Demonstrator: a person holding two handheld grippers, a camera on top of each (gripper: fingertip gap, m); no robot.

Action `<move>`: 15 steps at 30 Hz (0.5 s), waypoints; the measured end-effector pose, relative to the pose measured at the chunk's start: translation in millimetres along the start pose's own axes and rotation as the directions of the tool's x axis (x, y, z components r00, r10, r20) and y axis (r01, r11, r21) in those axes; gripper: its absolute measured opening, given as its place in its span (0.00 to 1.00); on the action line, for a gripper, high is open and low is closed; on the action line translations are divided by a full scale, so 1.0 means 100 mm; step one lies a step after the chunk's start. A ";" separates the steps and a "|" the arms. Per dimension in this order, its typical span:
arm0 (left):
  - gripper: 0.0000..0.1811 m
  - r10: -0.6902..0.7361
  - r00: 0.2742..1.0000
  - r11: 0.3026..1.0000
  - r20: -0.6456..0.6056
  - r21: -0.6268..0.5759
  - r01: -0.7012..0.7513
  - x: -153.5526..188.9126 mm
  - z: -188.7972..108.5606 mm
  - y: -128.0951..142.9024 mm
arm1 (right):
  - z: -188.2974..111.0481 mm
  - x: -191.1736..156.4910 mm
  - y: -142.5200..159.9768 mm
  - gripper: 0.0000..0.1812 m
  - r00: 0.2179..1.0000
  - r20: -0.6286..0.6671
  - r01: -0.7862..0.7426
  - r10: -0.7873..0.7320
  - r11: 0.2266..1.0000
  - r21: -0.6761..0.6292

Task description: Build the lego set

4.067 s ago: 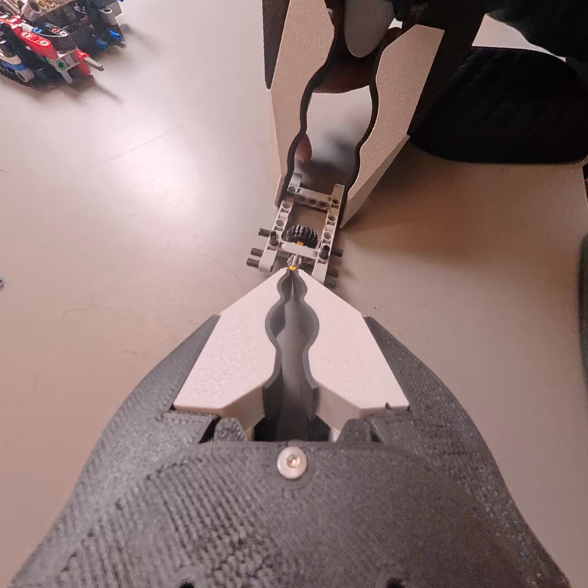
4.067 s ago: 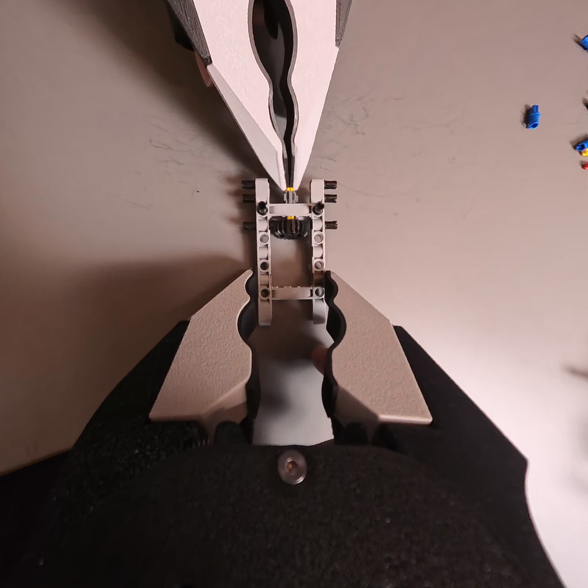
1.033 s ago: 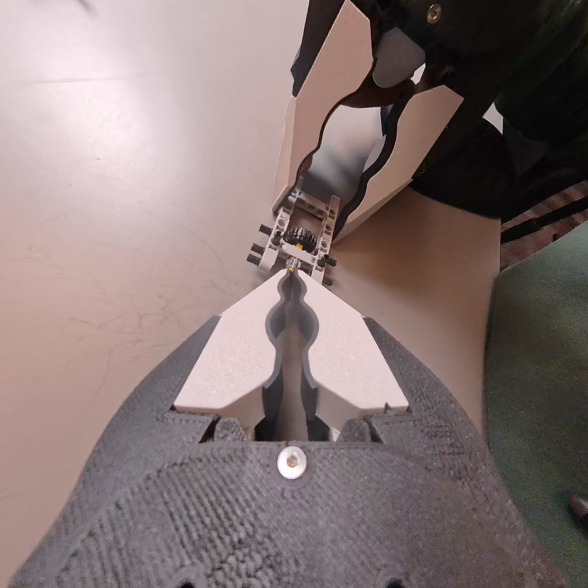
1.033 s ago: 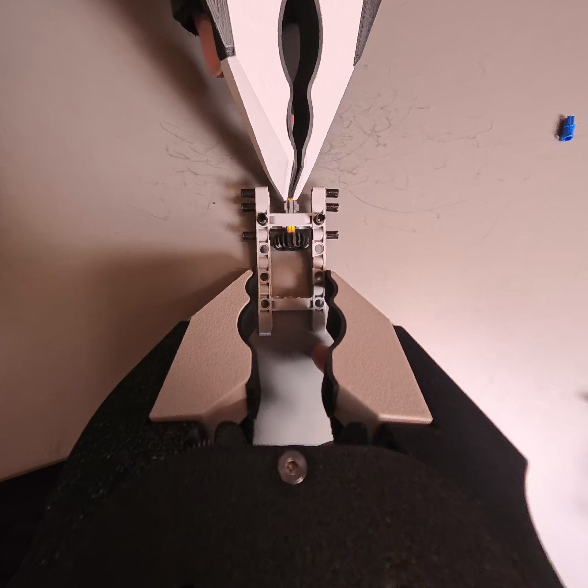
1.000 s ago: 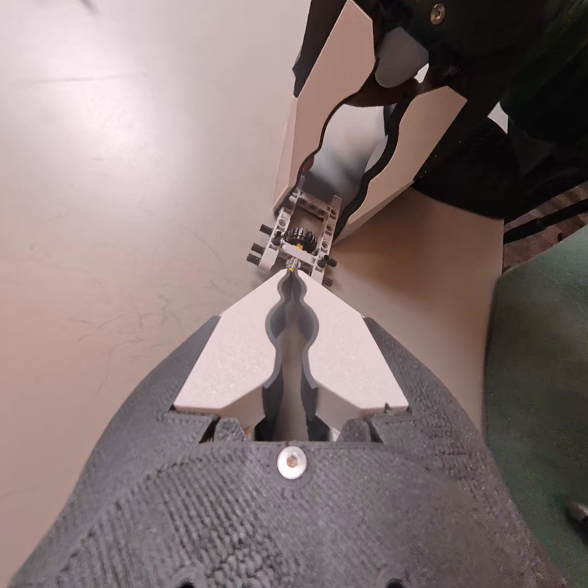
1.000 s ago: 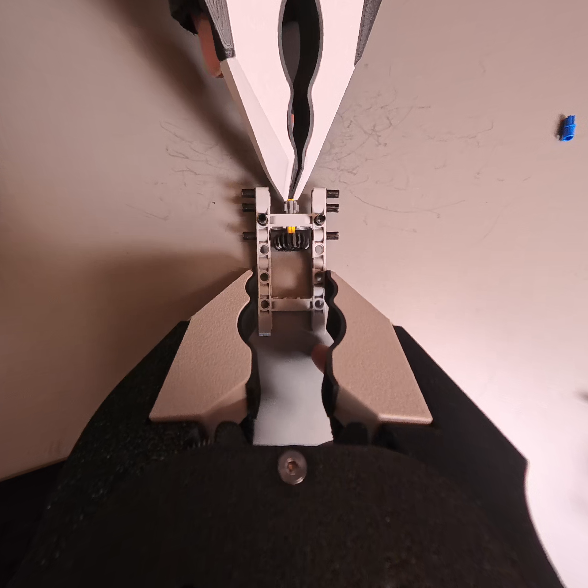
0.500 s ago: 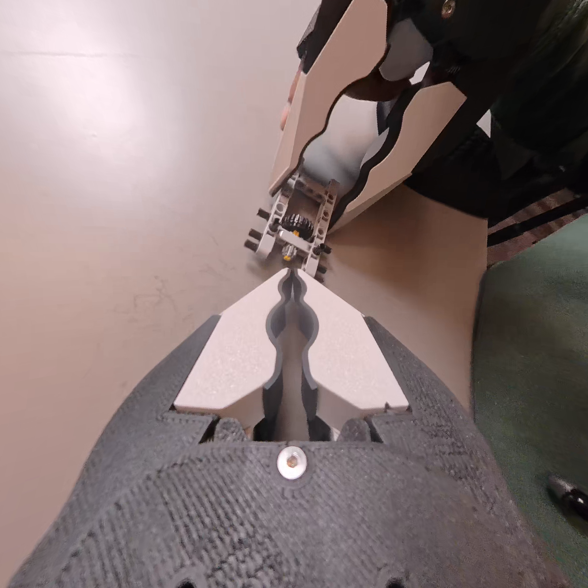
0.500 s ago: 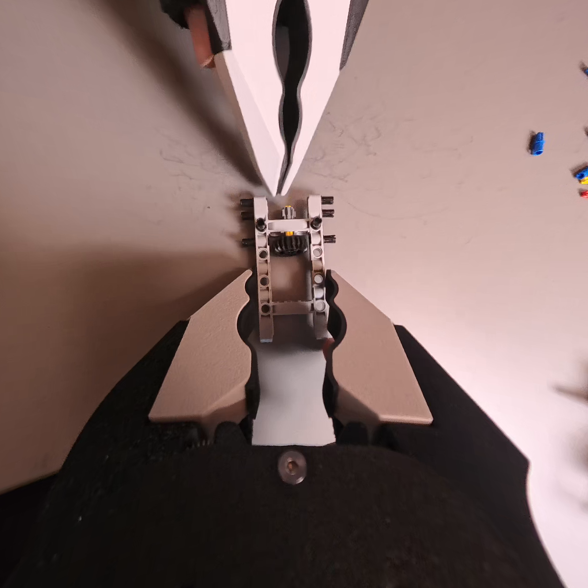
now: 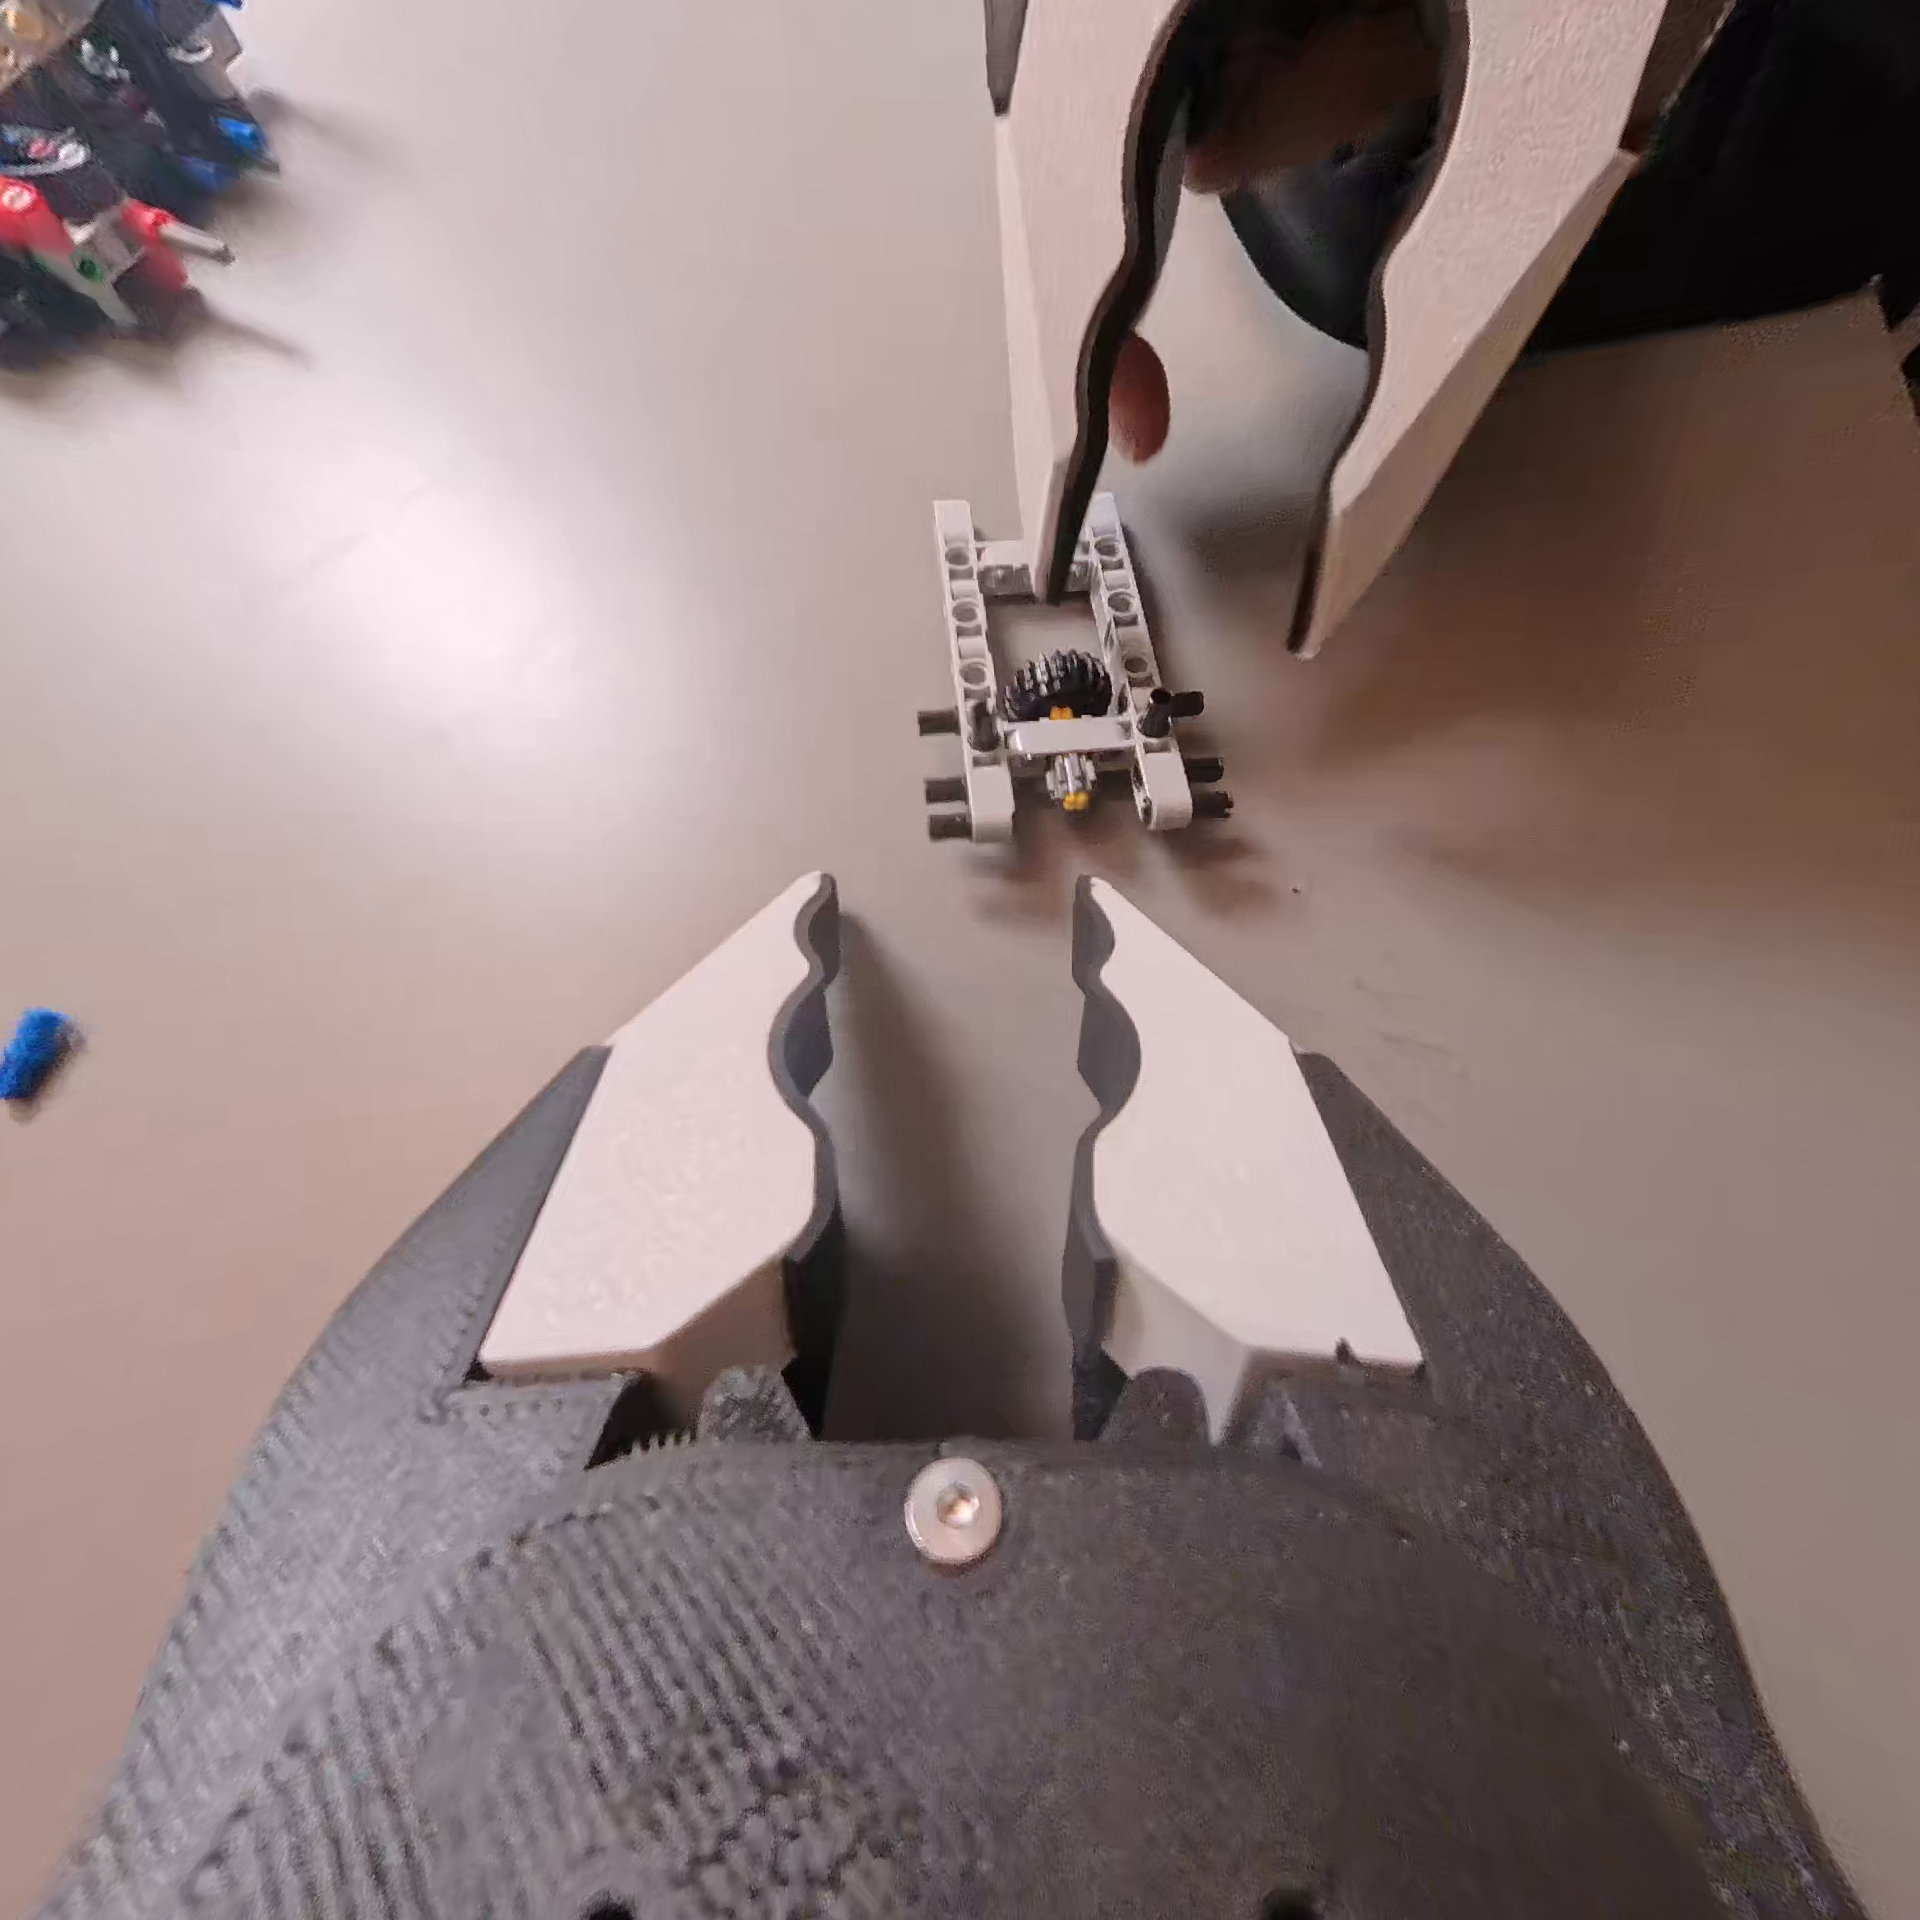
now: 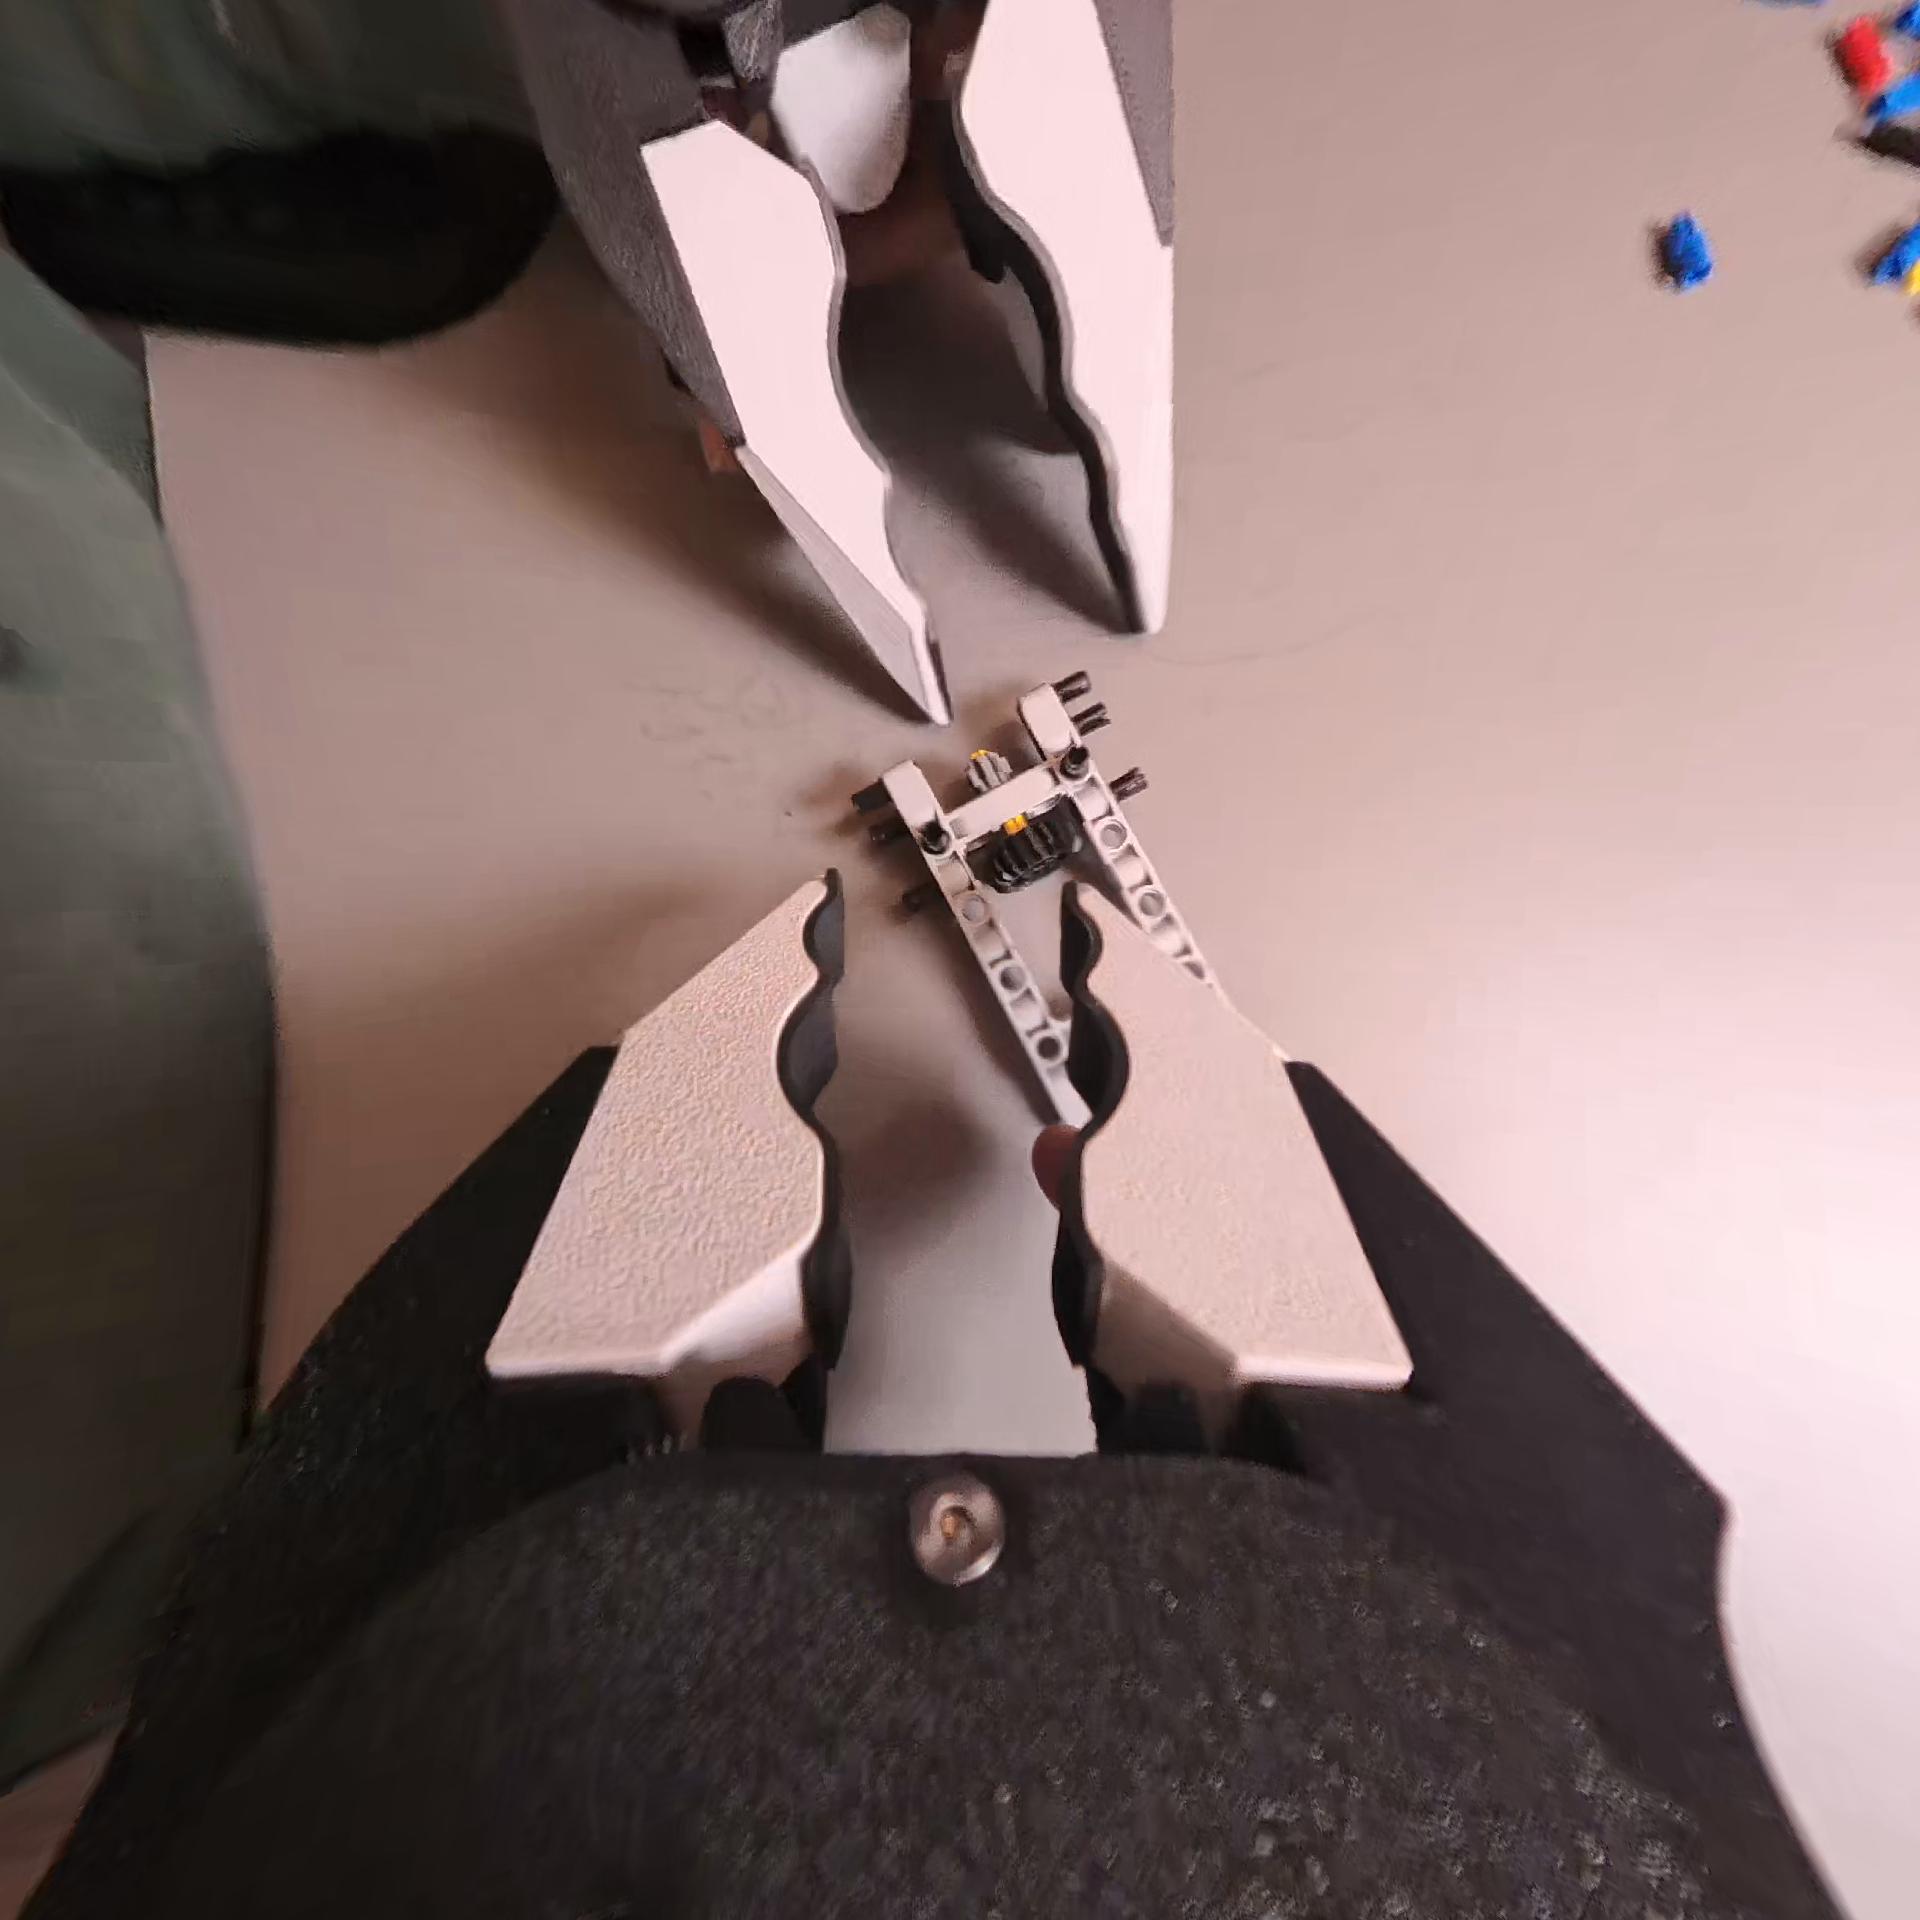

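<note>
Here the grey lego frame [image 9: 1060, 675] lies flat on the beige worktop [image 9: 520, 623], between the two grippers and held by neither. It is a ladder of two long grey beams joined by cross pieces, with a black gear [image 9: 1058, 688] set between the beams near one end, a short axle with a yellow tip [image 9: 1070, 784] poking out past that end, and black pins [image 9: 940, 795] sticking out from both sides.

The left gripper [image 9: 951, 894] has its fingers [image 9: 717, 1091] spread wide, with bare worktop in the gap. The frame's geared end sits just beyond the fingertips, close to them but apart.

The right gripper [image 10: 951, 894] also has its fingers [image 10: 686, 1122] spread. In the right wrist view the frame runs at a slant: its left beam [image 10: 1013, 977] shows in the gap, close against the inner edge of the right-hand finger, while that finger covers the other beam's near end. The left-hand finger stands well clear of the frame. In the left wrist view one fingertip of the right gripper comes down over the frame's far cross piece; whether it touches cannot be told.

A red, black and blue lego model [image 9: 94, 197] sits far off in the left view's top corner, and a loose blue piece [image 9: 36, 1049] lies at its left edge.
</note>
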State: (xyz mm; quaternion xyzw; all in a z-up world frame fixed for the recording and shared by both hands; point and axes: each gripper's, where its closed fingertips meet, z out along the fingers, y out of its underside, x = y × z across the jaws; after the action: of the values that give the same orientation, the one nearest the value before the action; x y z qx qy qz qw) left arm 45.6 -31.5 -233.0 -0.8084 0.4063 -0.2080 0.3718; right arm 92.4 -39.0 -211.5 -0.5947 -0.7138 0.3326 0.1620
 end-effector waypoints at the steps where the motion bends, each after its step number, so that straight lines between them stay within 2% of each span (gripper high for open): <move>1: 0.25 0.022 1.000 1.000 -0.018 0.010 -0.022 -0.02 0.01 -0.03 | 0.02 -0.02 0.00 0.24 0.999 0.008 -0.039 0.039 0.999 0.015; 4: 0.25 0.090 0.992 0.995 -0.086 0.044 -0.086 -0.04 0.03 -0.13 | 0.07 -0.02 0.04 0.27 0.998 -0.012 -0.066 0.066 0.997 0.031; 9: 0.17 0.095 0.964 0.994 -0.249 0.073 -0.079 0.11 0.06 -0.20 | 0.13 -0.06 0.02 0.26 0.999 -0.013 -0.050 0.051 0.998 0.042; 15: 0.14 0.118 0.961 0.993 -0.249 0.057 -0.107 0.27 0.05 -0.15 | 0.18 -0.11 -0.01 0.25 0.998 0.056 -0.006 0.005 1.000 0.022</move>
State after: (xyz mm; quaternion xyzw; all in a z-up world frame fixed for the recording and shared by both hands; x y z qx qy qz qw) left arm 71.6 -45.5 -223.8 -0.7430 0.4907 -0.2961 0.3456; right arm 83.1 -54.9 -221.8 -0.5855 -0.7125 0.3574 0.1476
